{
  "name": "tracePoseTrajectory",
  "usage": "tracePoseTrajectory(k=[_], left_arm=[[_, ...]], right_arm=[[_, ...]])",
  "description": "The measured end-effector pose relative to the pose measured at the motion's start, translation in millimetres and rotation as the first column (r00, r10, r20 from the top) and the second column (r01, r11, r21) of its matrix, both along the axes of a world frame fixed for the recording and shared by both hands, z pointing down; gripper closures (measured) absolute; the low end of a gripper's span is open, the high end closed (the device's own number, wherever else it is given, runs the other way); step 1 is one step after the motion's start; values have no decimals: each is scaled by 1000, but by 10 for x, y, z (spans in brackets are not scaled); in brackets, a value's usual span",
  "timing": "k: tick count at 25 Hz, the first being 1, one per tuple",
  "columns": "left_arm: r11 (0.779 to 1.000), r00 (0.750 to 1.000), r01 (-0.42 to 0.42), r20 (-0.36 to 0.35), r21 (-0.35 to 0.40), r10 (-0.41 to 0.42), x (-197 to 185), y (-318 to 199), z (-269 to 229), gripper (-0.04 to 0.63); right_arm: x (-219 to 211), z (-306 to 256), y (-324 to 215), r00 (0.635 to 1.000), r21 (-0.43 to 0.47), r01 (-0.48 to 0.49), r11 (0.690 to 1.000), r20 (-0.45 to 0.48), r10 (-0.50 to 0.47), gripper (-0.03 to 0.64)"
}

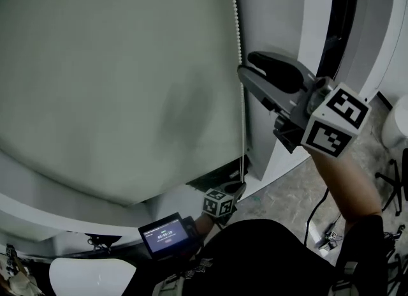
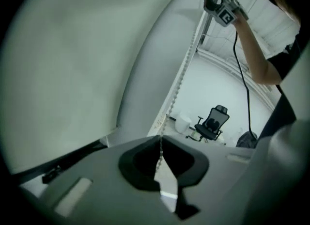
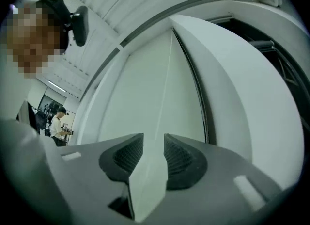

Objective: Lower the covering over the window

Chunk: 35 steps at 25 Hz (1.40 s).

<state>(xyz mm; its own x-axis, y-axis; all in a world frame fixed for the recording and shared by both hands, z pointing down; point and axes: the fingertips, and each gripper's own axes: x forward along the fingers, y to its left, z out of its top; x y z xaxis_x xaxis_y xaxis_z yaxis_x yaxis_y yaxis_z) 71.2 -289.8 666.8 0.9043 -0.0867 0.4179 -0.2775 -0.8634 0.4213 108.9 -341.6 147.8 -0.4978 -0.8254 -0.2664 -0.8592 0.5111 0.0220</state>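
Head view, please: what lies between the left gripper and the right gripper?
The bead chain lies there, running from the left gripper, shut on it, up to the open right gripper; the head view shows it.

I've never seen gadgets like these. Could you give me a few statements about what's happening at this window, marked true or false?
1. The left gripper is clamped on the bead chain. True.
2. The right gripper is squeezed shut. False: its jaws stand apart.
3. The right gripper is held higher along the chain than the left one. True.
4. A wooden stool stands in the room behind. False: it is a black office chair.
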Motion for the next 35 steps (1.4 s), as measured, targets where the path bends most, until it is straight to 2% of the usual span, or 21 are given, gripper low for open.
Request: tracePoseTrajectory(k=[2, 5, 8, 10, 11, 12, 14, 17, 21, 23, 24, 26, 27, 30, 31, 33, 35], left_arm=[[999, 1000, -18, 13, -37, 19, -5, 152, 123, 583], [997, 997, -70, 15, -19, 70, 72, 246, 191, 583], [997, 997, -76, 19, -26, 76, 56, 240, 230, 583], [997, 998, -65, 12, -44, 66, 38, 259, 203, 583], [997, 998, -59, 8, -46, 59, 45, 271, 166, 583], [997, 998, -56, 5, -45, 57, 66, 288, 132, 583], [998, 998, -59, 10, -33, 59, 127, 321, 97, 583], [998, 997, -61, 47, -18, 62, 155, 339, 138, 583], [999, 995, -28, 91, -18, 29, 49, 277, 142, 581], [1000, 996, 8, 88, 18, -9, 30, 176, 36, 580], [998, 996, 27, 83, 59, -32, -17, 102, 11, 578], [985, 996, 59, 58, 161, -69, -211, -46, 47, 563], [977, 996, 71, 42, 203, -81, -333, -104, 73, 530], [952, 992, 123, -16, 280, -124, -649, -242, -34, 511], [940, 989, 149, -46, 306, -142, -728, -287, -144, 505], [903, 975, 216, -121, 370, -184, -882, -403, -385, 480], [874, 956, 285, -185, 393, -228, -976, -476, -756, 471]], right_arm=[[2, -356, -116, 1000, -3, 19, 1000, 7, -19, 489], [-33, -854, -286, 997, 31, 78, 996, 5, -78, 476], [2, -1198, -422, 996, 62, 88, 994, 16, -90, 485], [45, -1379, -391, 995, 84, 95, 992, 6, -96, 514], [64, -1453, -340, 994, 92, 106, 990, -6, -105, 576], [81, -1511, -275, 993, 96, 120, 988, -17, -119, 597], [135, -1591, -136, 990, 111, 140, 984, -22, -139, 598], [213, -1577, -34, 992, 155, 126, 980, -27, -123, 604], [175, -1526, -44, 989, 206, 65, 976, -142, -36, 607], [218, -1584, 66, 983, 252, 32, 967, -183, 15, 607], [221, -1541, 117, 980, 265, 19, 964, -197, 35, 607], [183, -1273, 164, 971, 263, -21, 965, -223, 82, 607], [159, -1107, 159, 967, 248, -44, 968, -233, 103, 607], [102, -684, 58, 961, 183, -58, 981, -257, 105, 607], [92, -554, 20, 959, 159, -56, 986, -267, 97, 607], [81, -268, -27, 957, 110, -49, 993, -278, 78, 607], [94, 72, -38, 960, 61, -46, 997, -274, 61, 607]])
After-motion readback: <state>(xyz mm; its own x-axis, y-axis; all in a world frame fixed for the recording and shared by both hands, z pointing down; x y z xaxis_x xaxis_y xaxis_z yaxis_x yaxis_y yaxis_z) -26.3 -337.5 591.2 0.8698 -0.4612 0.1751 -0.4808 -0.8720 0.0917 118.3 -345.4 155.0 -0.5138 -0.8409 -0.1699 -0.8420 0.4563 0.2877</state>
